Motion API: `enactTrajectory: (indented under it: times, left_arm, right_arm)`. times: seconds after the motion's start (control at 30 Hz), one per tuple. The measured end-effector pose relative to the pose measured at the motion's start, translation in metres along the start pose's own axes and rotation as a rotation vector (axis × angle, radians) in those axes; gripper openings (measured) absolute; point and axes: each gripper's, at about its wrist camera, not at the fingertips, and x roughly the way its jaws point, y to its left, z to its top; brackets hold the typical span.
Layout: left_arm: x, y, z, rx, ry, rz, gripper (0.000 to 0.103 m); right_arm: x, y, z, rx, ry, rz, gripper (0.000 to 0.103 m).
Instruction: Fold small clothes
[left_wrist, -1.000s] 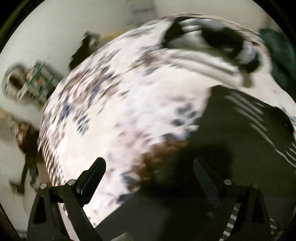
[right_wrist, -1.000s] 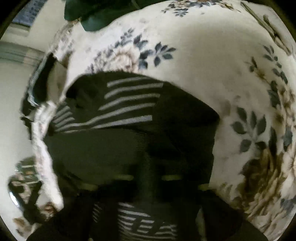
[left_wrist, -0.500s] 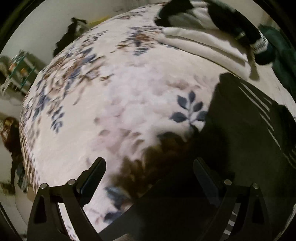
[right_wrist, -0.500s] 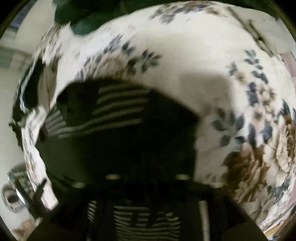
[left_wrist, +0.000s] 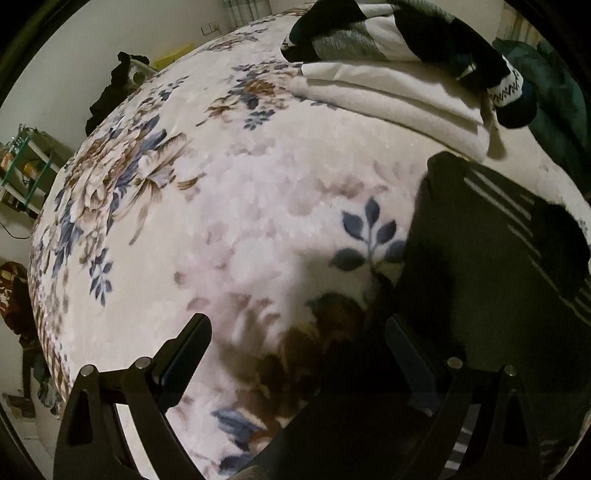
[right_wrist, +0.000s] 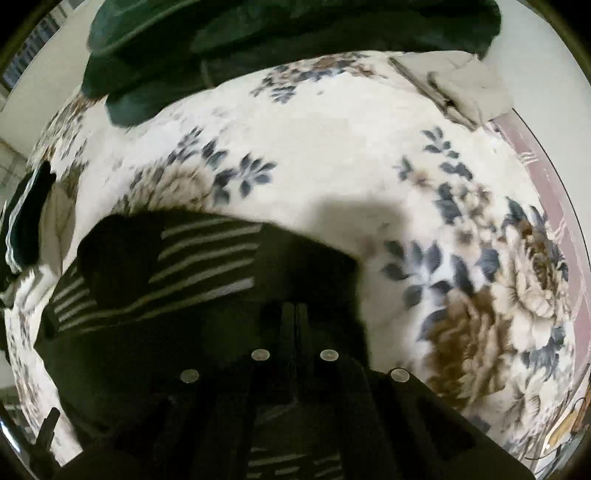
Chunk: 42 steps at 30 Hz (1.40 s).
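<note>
Item: dark striped garment (right_wrist: 192, 280), lying flat on the floral bed (left_wrist: 229, 206), right of centre. Right gripper (right_wrist: 294, 314), wide half a second ago, now clenched over its near edge. Left gripper (left_wrist: 297, 341) released, empty, hovering. Judgement: fold lift imminent.

Plain pale wall (left_wrist: 74, 66) at far left, with a wall socket (left_wrist: 210, 28) high up and curtain folds (left_wrist: 247, 11) beside it. Green-framed metal shelf rack (left_wrist: 26, 166) against the left wall, cluttered. Pale floor (left_wrist: 18, 229) below. Floral bedspread (left_wrist: 229, 192) over a wide bed, dimly lit, with soft shadows. Window (right_wrist: 33, 44) far left in the right wrist view.
</note>
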Motion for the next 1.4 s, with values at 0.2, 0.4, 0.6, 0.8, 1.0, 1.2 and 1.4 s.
enactTrajectory:
  times: [0.2,0.4,0.6,0.8,1.0,1.2,1.4]
  left_arm:
    - [0.008,-0.003,0.011,-0.010,0.008,-0.029,0.096]
    - [0.018,-0.011,0.022,0.017,0.000,-0.051,0.096]
    - [0.047,-0.011,0.008,0.052,0.054,-0.006,0.096]
    - [0.054,-0.005,0.000,0.023,0.062,-0.021,0.096]
    - [0.058,-0.002,-0.001,0.020,0.073,-0.032,0.097]
    - [0.036,0.015,0.008,-0.024,0.050,-0.052,0.096]
    - [0.046,-0.007,0.018,-0.030,0.065,-0.096,0.096]
  right_arm:
    - [0.019,-0.003,0.013,0.056,0.199,0.091,0.003]
    - [0.019,0.152,-0.020,-0.281,0.329,0.387,0.059]
    - [0.067,0.352,-0.050,-0.664,0.440,0.532,0.063]
    - [0.100,0.406,-0.056,-0.750,0.494,0.499,0.004]
    - [0.088,0.376,0.016,-0.493,0.346,0.525,0.000]
    - [0.093,0.391,-0.013,-0.645,0.577,0.605,0.067]
    - [0.117,0.388,-0.055,-0.718,0.631,0.549,0.022]
